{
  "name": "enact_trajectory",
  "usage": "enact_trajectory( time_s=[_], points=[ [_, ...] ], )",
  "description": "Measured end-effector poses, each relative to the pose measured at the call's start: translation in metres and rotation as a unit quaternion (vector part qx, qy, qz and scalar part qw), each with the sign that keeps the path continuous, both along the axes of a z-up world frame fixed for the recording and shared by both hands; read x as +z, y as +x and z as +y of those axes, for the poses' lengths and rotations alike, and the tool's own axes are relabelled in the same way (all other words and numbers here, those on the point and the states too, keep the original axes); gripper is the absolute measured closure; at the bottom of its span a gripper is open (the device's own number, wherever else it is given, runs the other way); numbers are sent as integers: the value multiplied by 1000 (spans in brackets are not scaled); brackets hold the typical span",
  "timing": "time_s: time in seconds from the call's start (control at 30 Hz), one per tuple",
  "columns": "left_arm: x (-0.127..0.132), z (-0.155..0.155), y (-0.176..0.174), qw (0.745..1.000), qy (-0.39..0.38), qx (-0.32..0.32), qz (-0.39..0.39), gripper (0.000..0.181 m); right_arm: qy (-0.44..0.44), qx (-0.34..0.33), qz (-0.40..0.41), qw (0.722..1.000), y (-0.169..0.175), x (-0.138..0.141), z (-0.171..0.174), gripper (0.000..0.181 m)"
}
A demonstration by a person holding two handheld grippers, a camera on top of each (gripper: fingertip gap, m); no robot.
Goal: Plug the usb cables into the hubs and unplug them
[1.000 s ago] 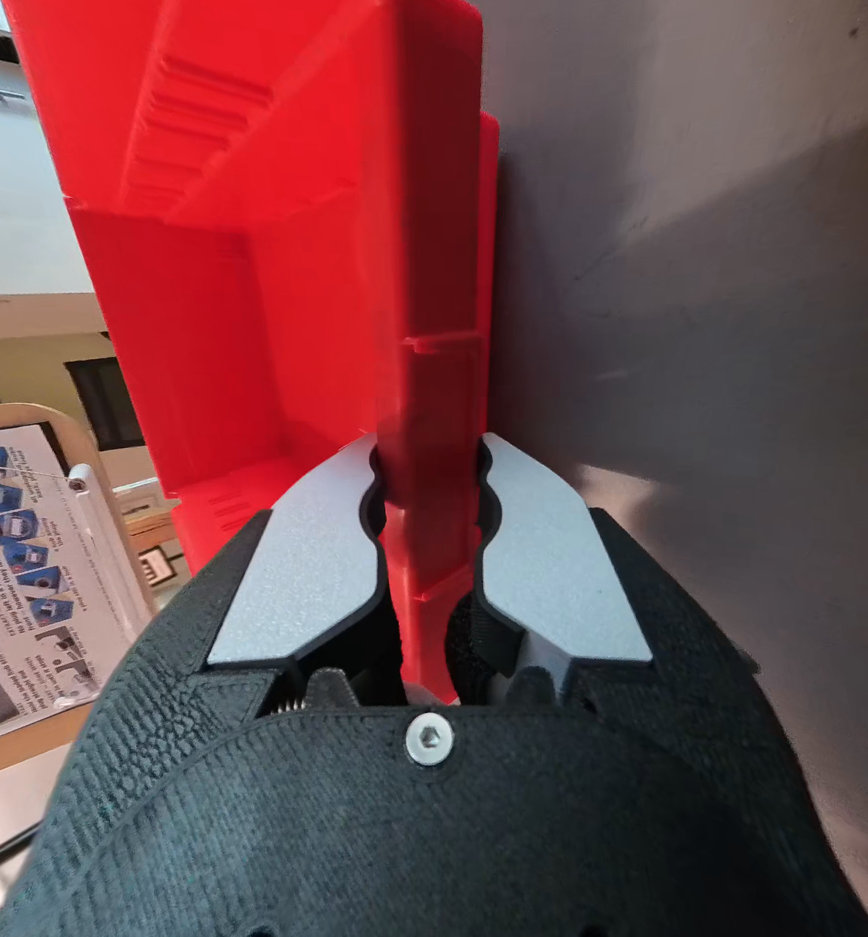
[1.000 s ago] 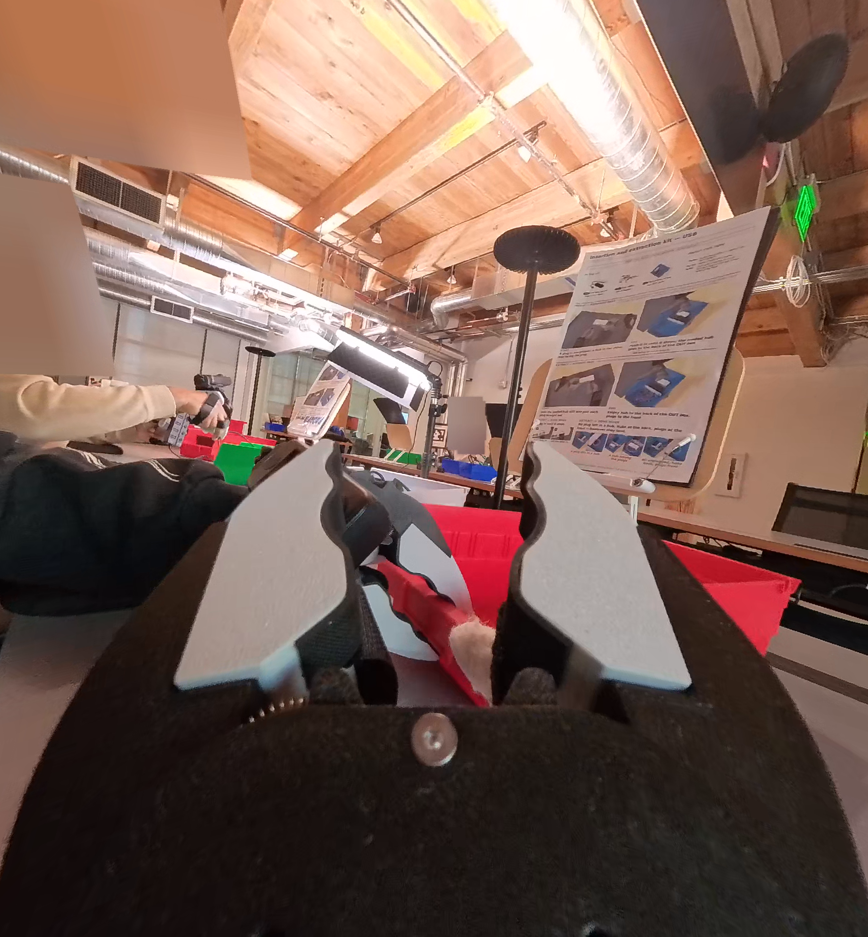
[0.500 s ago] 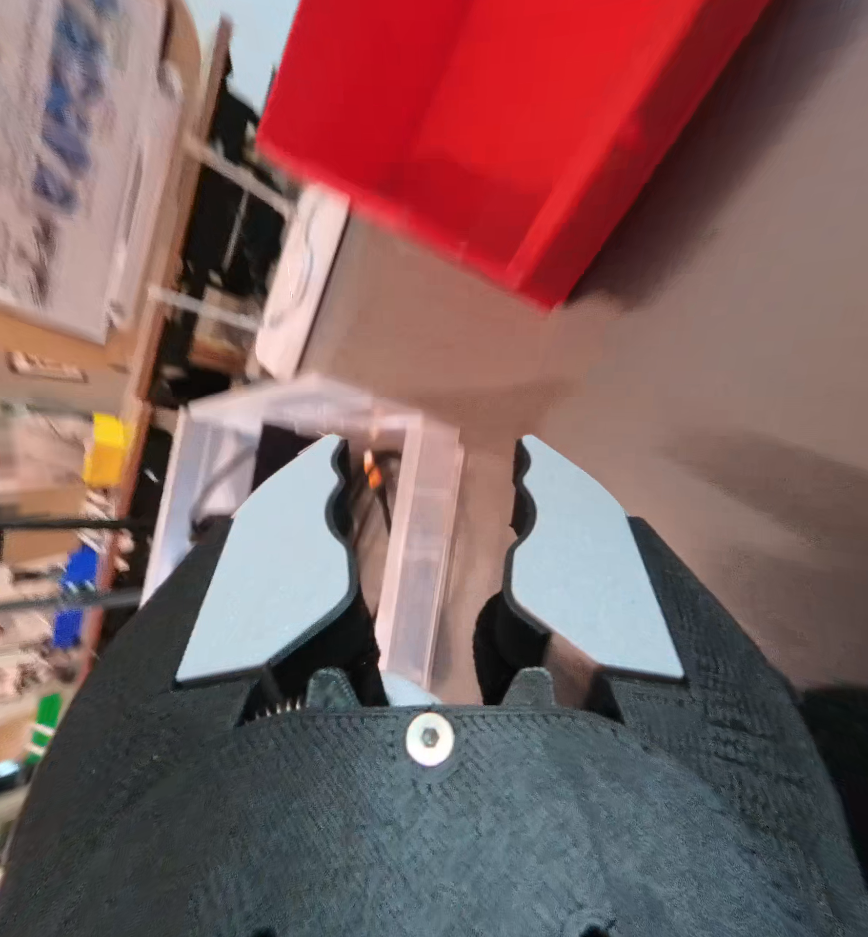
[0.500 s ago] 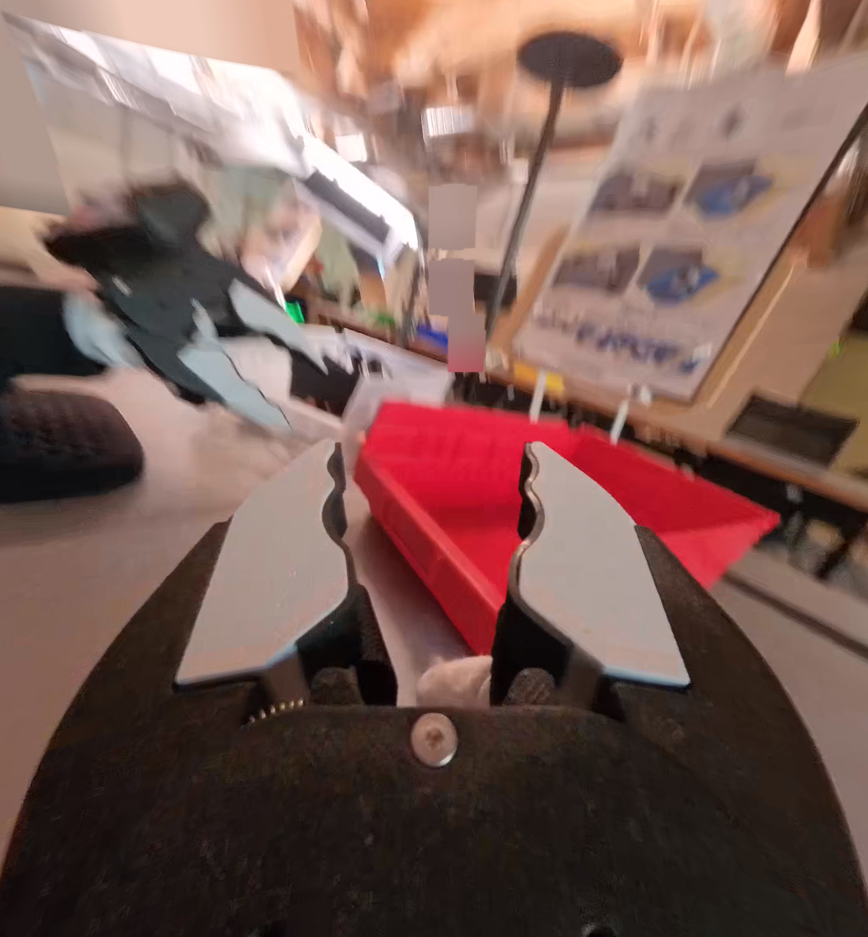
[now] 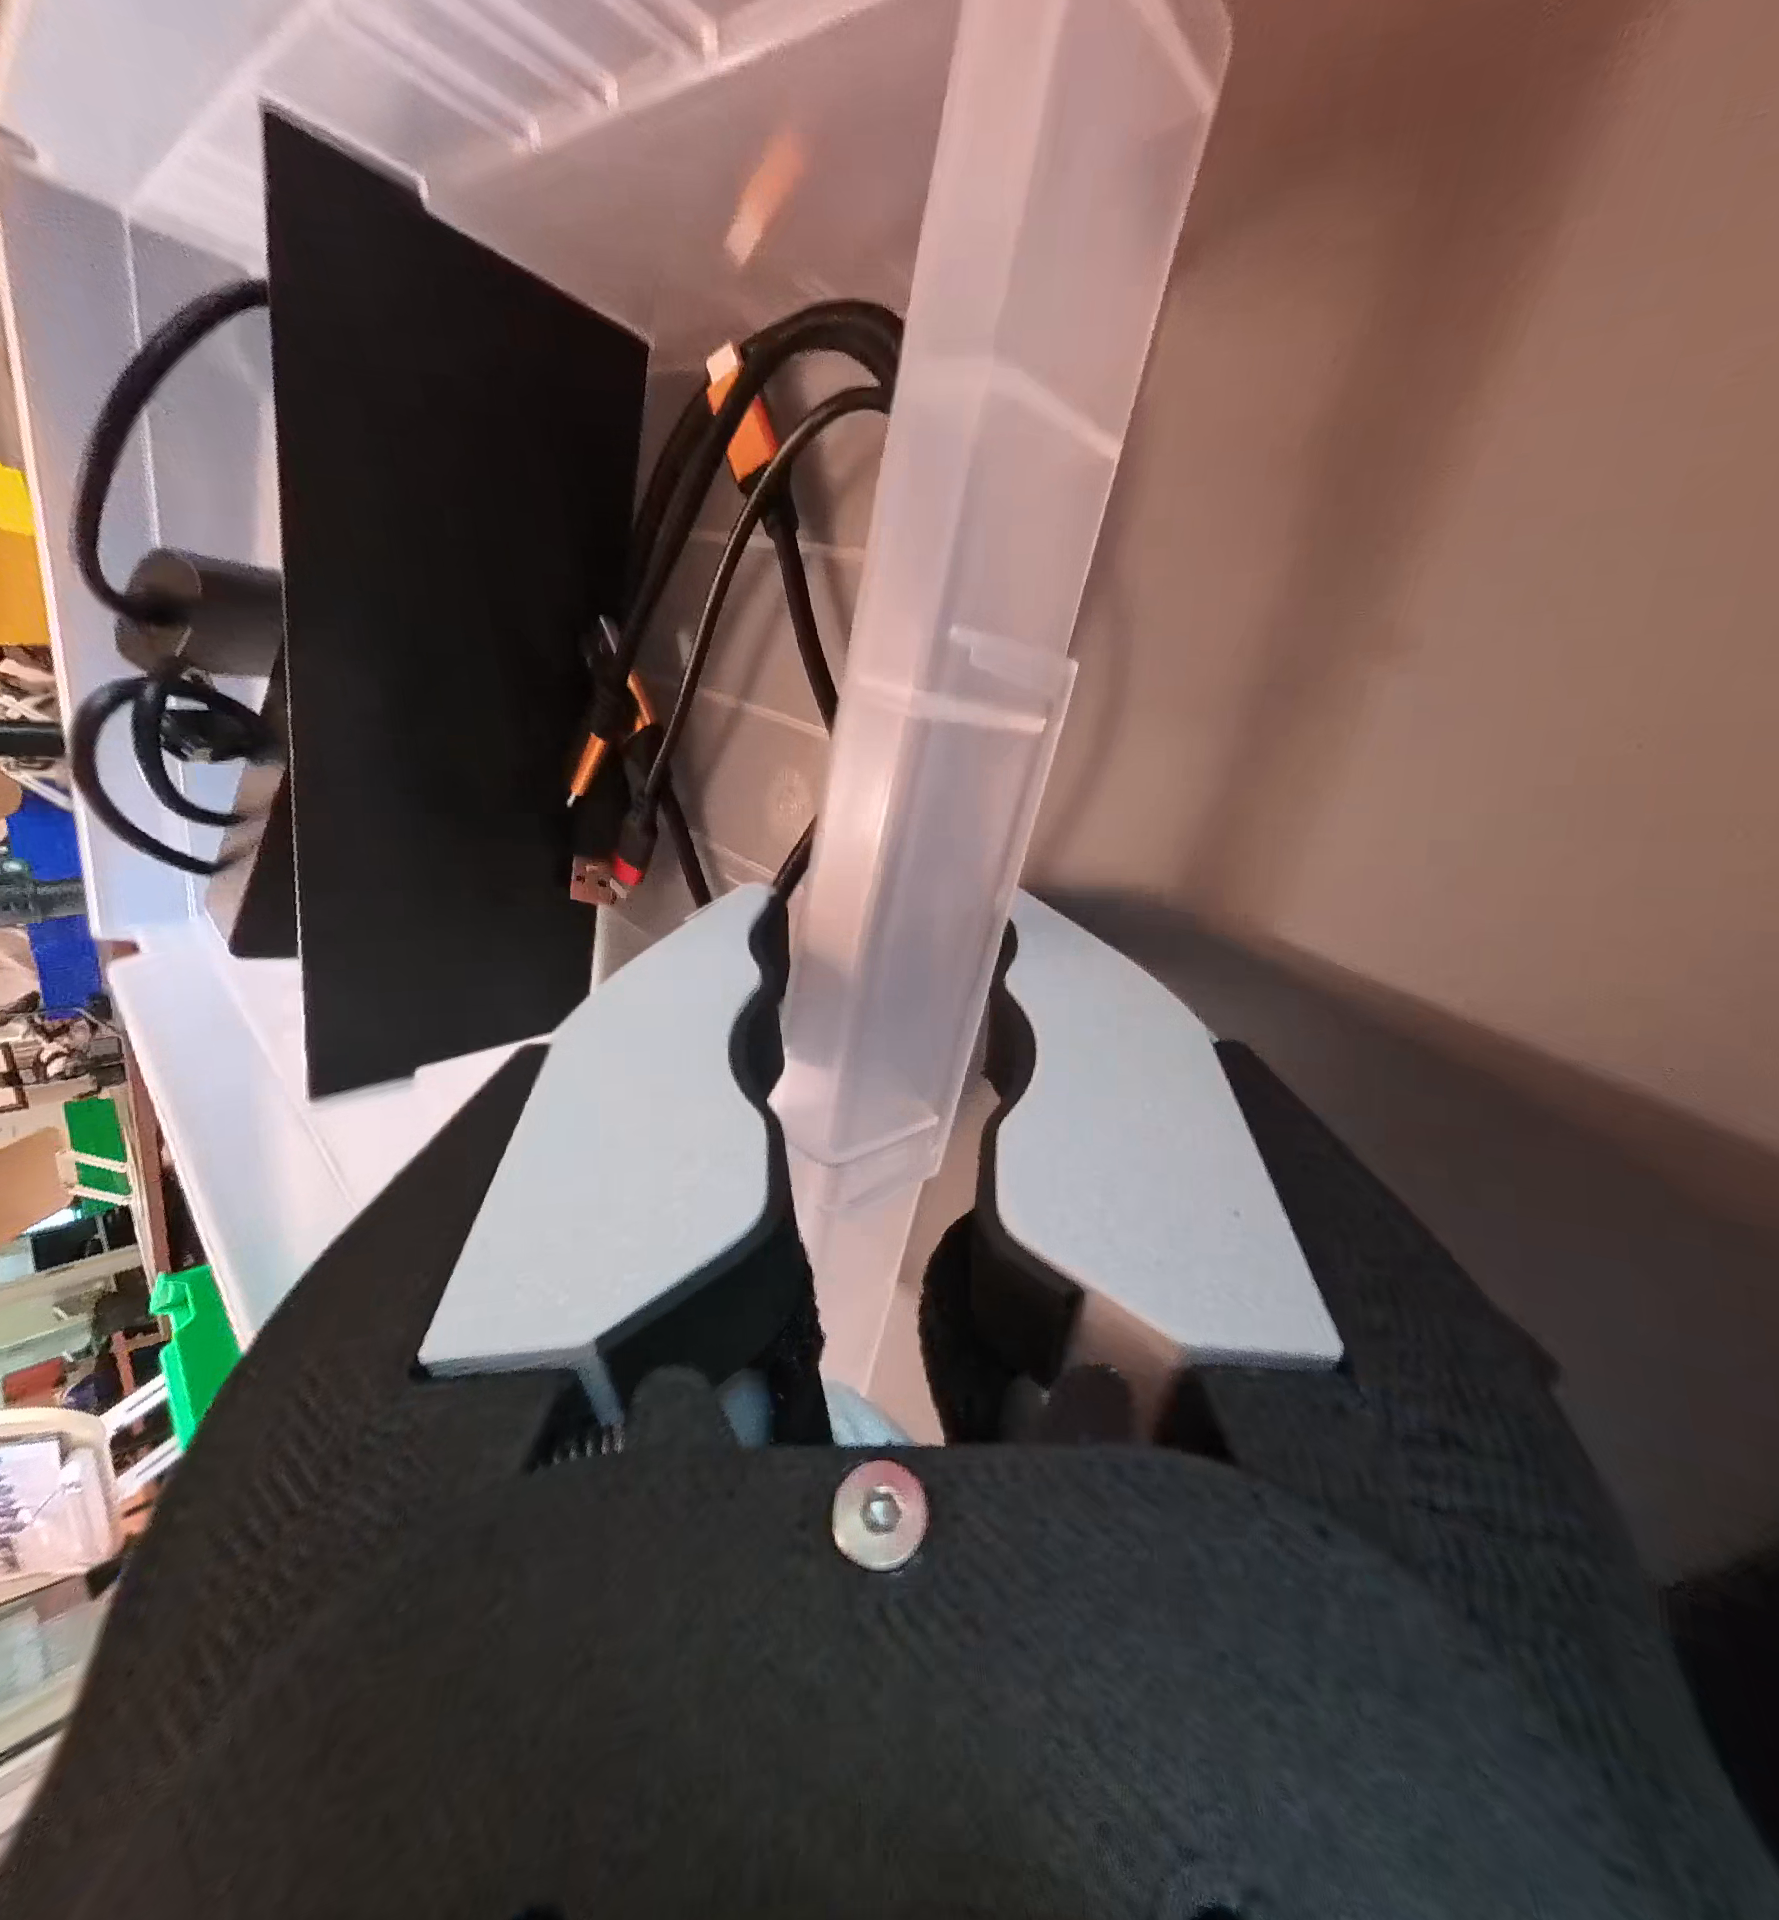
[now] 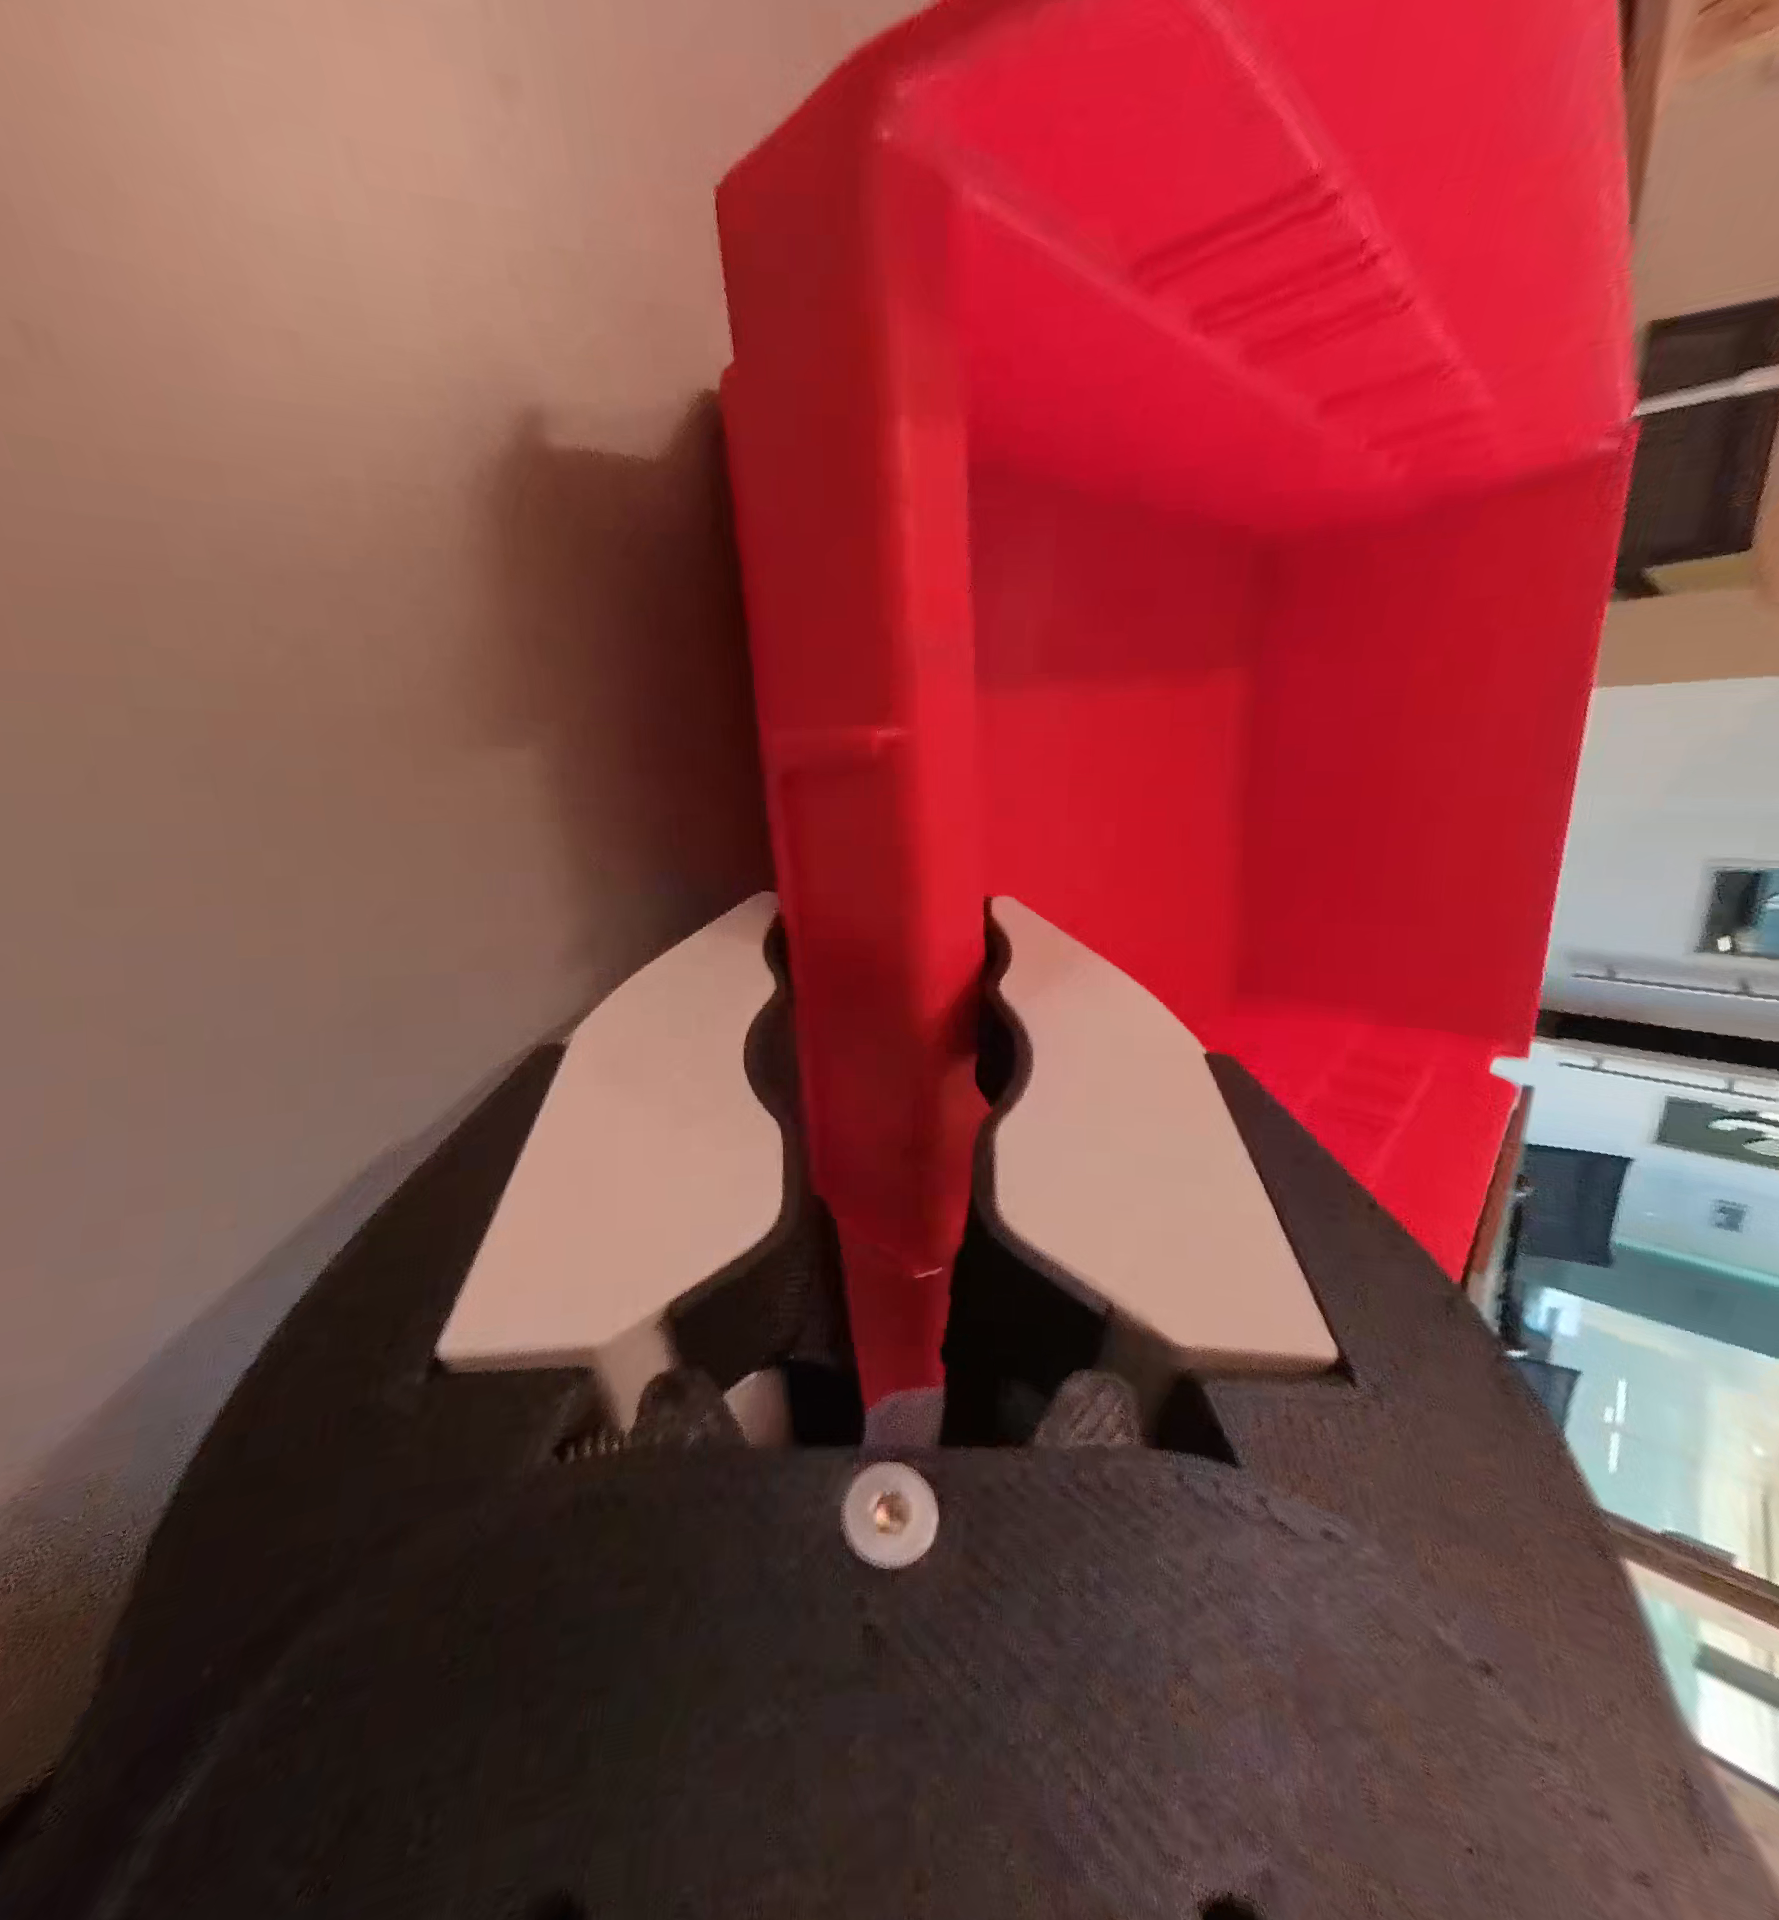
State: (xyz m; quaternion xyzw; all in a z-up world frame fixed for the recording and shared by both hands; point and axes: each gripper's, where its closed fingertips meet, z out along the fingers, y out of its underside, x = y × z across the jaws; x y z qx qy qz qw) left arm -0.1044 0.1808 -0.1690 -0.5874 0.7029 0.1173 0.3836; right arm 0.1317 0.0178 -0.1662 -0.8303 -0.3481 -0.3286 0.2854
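The left gripper (image 5: 880, 992) is clamping the side wall of a clear plastic bin (image 5: 978, 644), its two fingers pressing on either face of the rim, the bin sitting on the grey bench (image 5: 1487, 623). Only the left wrist view is showing the bin's contents: a black divider (image 5: 449, 623) is splitting it, with black USB cables (image 5: 750, 499) carrying orange-sleeved plugs lying against the gripped wall, and a dark hub (image 5: 204, 623) with coiled black cable sitting beyond the divider toward the far wall. The right wrist view is showing something else entirely: the right gripper (image 6: 880, 987) is closing on the side wall of an empty-looking red bin (image 6: 1176, 520), which is resting on the same bench surface.
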Motion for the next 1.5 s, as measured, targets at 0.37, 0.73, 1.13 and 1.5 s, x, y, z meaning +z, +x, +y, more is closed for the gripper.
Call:
enact_trajectory(
  time_s=[0.37,0.73,1.13,1.5],
  points=[
    [1,11,-75,999,10,20,29,145,-67,-39,-6,997,103,-4,-89,148],
    [1,17,-188,994,-3,70,85,145,-91,-123,-15,988,198,-6,-206,147],
    [1,-16,-286,993,-5,31,117,147,-115,-91,-63,987,203,-5,-288,151],
    [-1,-52,-315,982,-95,46,154,145,-108,-102,-64,987,191,-4,-338,146]
  ],
)
